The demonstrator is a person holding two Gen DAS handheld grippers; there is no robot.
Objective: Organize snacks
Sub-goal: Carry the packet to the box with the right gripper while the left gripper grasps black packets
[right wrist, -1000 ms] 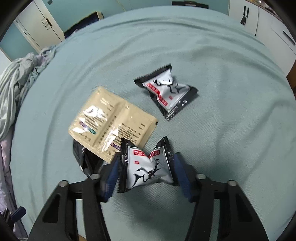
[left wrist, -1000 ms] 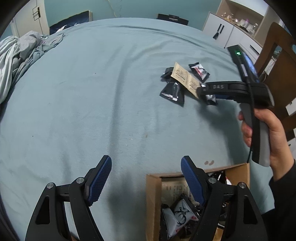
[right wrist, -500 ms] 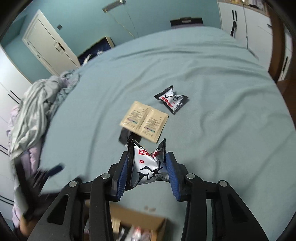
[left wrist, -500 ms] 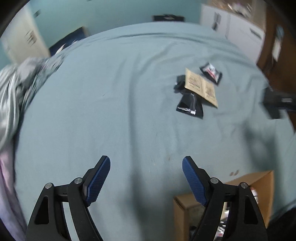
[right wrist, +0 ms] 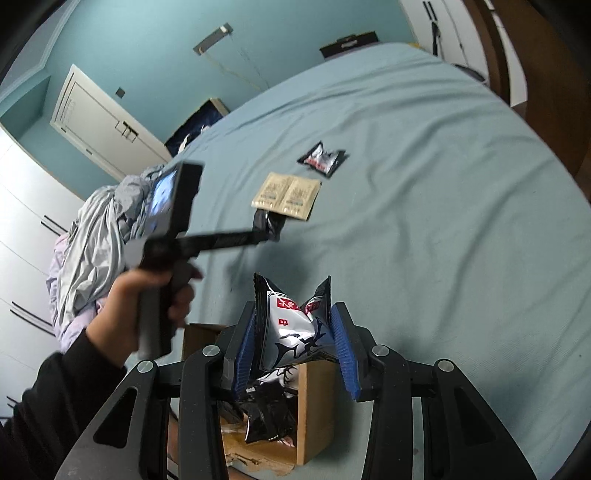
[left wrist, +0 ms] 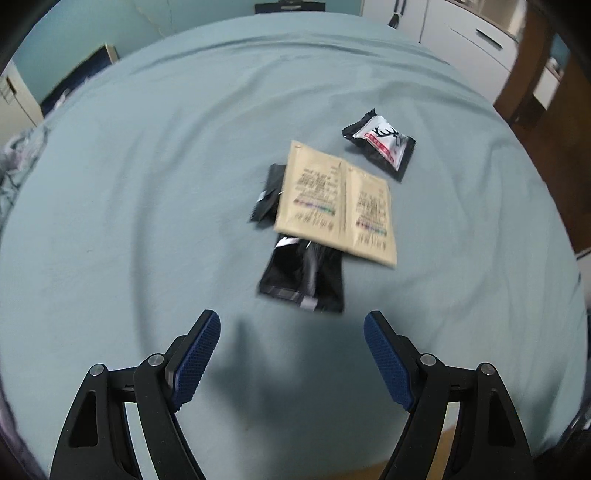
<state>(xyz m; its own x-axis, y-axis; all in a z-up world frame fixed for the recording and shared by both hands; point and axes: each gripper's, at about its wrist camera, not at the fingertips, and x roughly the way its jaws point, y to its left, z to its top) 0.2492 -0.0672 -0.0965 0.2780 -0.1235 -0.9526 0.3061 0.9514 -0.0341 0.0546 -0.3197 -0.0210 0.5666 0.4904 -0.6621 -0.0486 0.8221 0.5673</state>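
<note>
While the right gripper (right wrist: 295,339) pinches a silver snack packet (right wrist: 295,332) above the cardboard box (right wrist: 310,406), the left gripper (left wrist: 291,354) gapes wide, a black packet (left wrist: 303,277) lying at its 12 o'clock on the bed (left wrist: 147,184).

Teal walls (right wrist: 147,33); white door (right wrist: 99,122); teal-sheeted bed (left wrist: 147,166).

Held snack packet (right wrist: 295,332) now over box (right wrist: 310,406).

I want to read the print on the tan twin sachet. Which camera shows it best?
The left wrist view: the tan twin sachet lies close and central, though slightly blurred. The right wrist view shows it small and far off.
</note>
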